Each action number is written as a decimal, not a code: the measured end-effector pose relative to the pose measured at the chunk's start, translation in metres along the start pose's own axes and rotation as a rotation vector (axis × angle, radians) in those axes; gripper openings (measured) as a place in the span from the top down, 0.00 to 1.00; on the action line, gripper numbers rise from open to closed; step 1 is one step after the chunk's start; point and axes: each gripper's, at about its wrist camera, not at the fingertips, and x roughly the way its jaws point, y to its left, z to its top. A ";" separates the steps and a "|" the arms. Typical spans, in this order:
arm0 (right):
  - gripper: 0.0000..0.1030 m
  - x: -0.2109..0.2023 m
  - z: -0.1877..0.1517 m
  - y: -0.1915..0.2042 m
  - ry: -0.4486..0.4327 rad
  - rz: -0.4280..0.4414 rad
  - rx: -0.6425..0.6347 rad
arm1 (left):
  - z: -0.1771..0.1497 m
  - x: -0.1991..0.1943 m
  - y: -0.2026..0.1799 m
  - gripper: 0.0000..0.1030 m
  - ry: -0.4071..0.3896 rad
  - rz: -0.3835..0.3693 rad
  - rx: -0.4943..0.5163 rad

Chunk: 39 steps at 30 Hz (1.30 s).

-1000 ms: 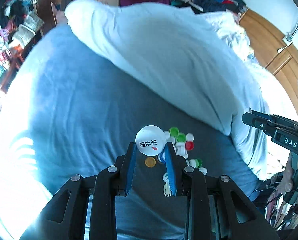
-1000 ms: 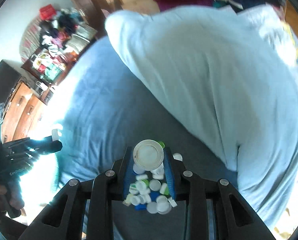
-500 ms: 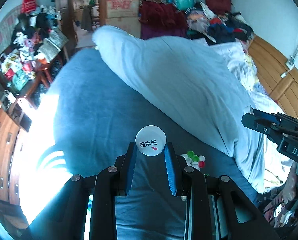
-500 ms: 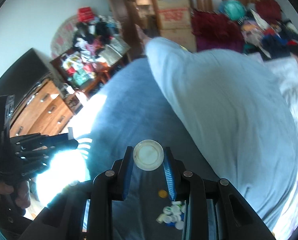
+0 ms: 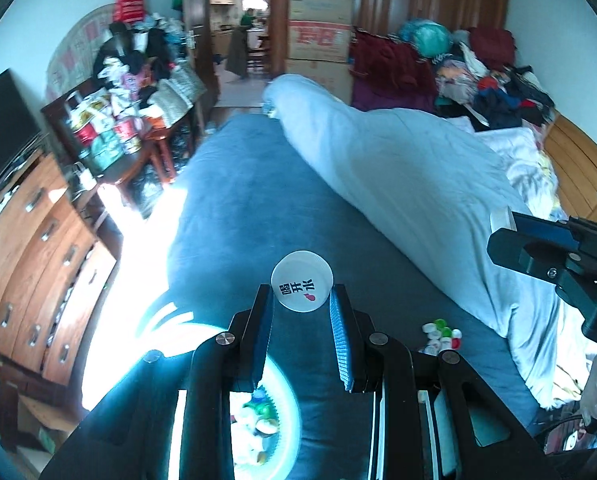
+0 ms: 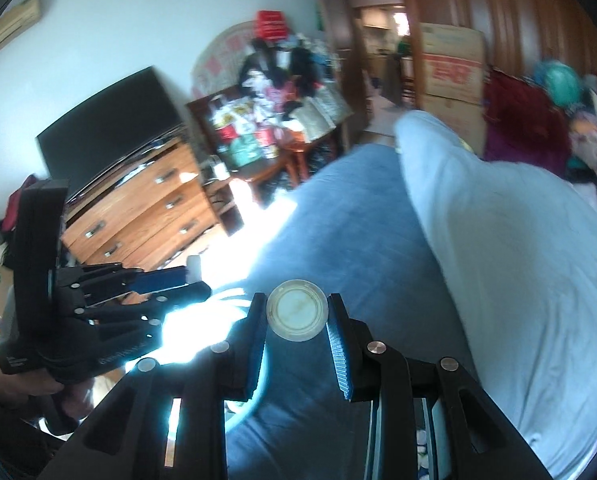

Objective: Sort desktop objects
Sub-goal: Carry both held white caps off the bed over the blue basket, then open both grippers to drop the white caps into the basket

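Caps: left gripper [image 5: 301,307] clenched on a white printed cap [image 5: 301,286]; right gripper [image 6: 297,317] clenched on a white cap [image 6: 297,311], hollow side showing
Bed: blue sheet [image 5: 234,216]; loose caps [image 5: 442,330] near its right edge; pale duvet [image 5: 410,184] beyond
Room: wooden dresser [image 5: 30,272] left; cardboard boxes [image 5: 318,40] far end

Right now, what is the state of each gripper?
Left gripper: closed on a white cap with red and black print.
Right gripper: closed on a plain white cap.

Hard daylight burns out a white patch at the bed [image 5: 234,208] edge, glaring over the dish [image 5: 286,412] below; the rest sits cool and bluish. The right view smears with motion blur; both bend strongly, dark at the corners
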 end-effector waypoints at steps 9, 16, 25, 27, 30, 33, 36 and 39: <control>0.68 0.029 0.017 0.070 0.023 0.101 -0.102 | -0.017 -0.014 0.060 0.76 -0.004 0.076 -0.084; 0.68 0.064 0.025 0.112 0.114 0.180 -0.172 | -0.031 -0.008 0.103 0.76 0.044 0.112 -0.150; 0.68 0.118 0.029 0.141 0.274 0.237 -0.192 | -0.056 0.012 0.154 0.76 0.179 0.145 -0.232; 0.68 0.127 0.027 0.147 0.301 0.246 -0.197 | -0.062 0.016 0.160 0.76 0.206 0.142 -0.243; 0.68 0.135 0.024 0.155 0.322 0.254 -0.216 | -0.070 0.022 0.165 0.76 0.235 0.131 -0.246; 0.68 0.139 0.021 0.160 0.329 0.258 -0.223 | -0.073 0.023 0.165 0.76 0.246 0.120 -0.250; 0.68 0.141 0.020 0.162 0.333 0.258 -0.227 | -0.074 0.023 0.165 0.76 0.247 0.117 -0.250; 0.68 0.142 0.018 0.164 0.337 0.259 -0.227 | -0.075 0.022 0.166 0.76 0.247 0.116 -0.251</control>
